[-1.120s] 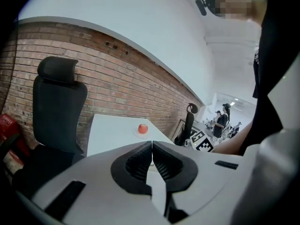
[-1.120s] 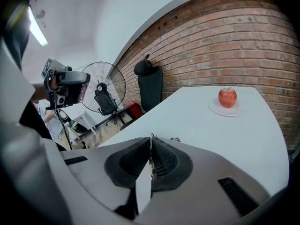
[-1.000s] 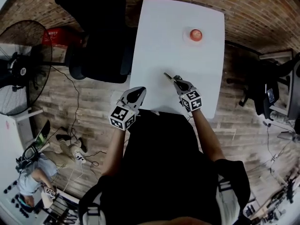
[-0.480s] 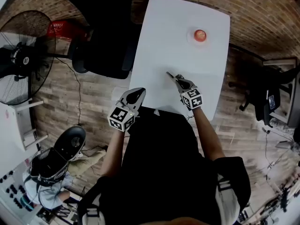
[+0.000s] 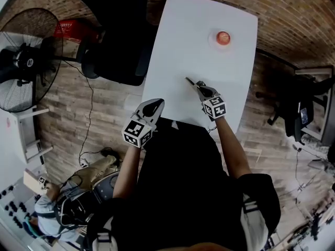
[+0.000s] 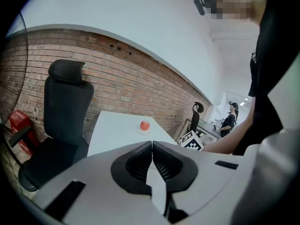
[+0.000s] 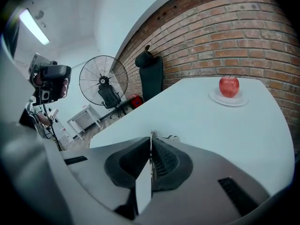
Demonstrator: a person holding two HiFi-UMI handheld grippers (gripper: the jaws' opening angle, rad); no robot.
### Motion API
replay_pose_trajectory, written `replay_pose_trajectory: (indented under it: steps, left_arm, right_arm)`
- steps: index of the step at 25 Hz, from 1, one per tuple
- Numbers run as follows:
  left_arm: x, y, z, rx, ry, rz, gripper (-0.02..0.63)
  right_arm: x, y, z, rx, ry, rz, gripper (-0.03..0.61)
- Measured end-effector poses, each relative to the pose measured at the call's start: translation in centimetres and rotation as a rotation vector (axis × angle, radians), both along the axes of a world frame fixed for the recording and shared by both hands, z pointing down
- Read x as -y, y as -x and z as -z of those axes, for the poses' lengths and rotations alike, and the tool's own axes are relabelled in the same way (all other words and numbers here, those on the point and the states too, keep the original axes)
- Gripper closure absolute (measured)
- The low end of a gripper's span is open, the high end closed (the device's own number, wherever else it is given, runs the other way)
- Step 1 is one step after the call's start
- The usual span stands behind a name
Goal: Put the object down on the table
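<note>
Right gripper [image 5: 199, 87] barely shifts, fingers still clamped on the thin object [image 5: 189, 81], low over the worktop [image 5: 183, 46] at mid-frame (no release yet). Left gripper [image 5: 153, 104] idles at the worktop's lower-left corner, fingers closed and empty. The set-down remains ahead.

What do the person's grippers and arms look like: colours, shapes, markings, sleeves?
Both the left gripper and the right gripper have light grey, tapering bodies with black ribbed pads. Each carries a cube with black-and-white square markers. The person wears a black top whose short sleeves show white stripes.
</note>
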State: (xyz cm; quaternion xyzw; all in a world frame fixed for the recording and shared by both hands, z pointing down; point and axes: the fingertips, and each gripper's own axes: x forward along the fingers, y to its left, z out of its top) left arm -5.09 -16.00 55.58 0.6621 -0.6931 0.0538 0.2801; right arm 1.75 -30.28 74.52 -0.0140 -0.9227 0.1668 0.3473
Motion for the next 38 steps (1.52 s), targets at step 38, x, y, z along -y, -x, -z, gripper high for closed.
replay_pose_trajectory:
  steps: [38]
  left_arm:
    - [2.8, -0.9, -0.3, -0.014, 0.001, -0.002, 0.592]
  right_arm:
    - [3.6, -1.8, -2.7, -0.059, 0.091, -0.078, 0.508]
